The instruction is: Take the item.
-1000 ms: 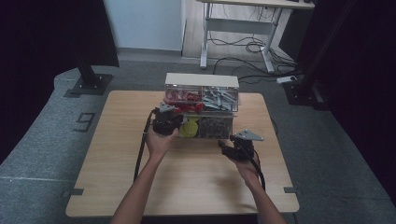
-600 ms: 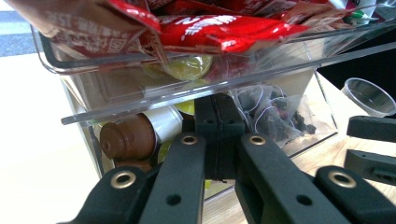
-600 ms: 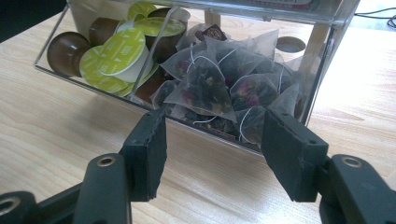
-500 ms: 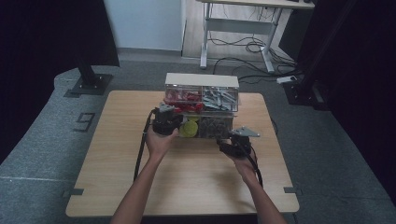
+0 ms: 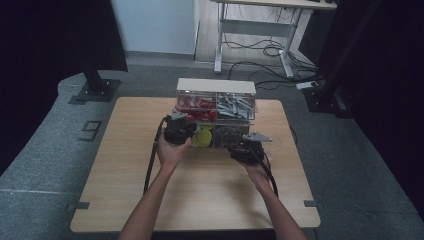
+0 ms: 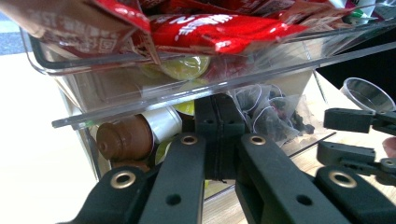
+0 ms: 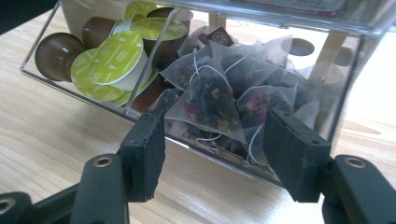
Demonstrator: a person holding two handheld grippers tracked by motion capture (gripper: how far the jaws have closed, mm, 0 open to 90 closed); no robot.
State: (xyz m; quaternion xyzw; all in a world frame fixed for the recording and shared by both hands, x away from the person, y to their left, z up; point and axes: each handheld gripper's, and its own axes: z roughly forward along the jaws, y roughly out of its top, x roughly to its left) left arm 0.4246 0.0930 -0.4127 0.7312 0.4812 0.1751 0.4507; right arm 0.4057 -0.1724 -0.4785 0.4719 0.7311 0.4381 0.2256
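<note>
Since the earlier frame, the right gripper point(image 5: 243, 148) had slid toward twelve o'clock, up to the two-tier clear organizer point(image 5: 216, 92) at table point(image 5: 125, 165) centre, jaws parted, nothing between them, likely lining up on the lower drawer's point(image 7: 224, 154) front wall. Left gripper point(image 5: 178, 131), jaws shut together, braced the organizer, seemingly steadying it. Tea bags point(image 7: 219, 93) lay three o'clock of the coffee capsules point(image 7: 112, 58).
</note>
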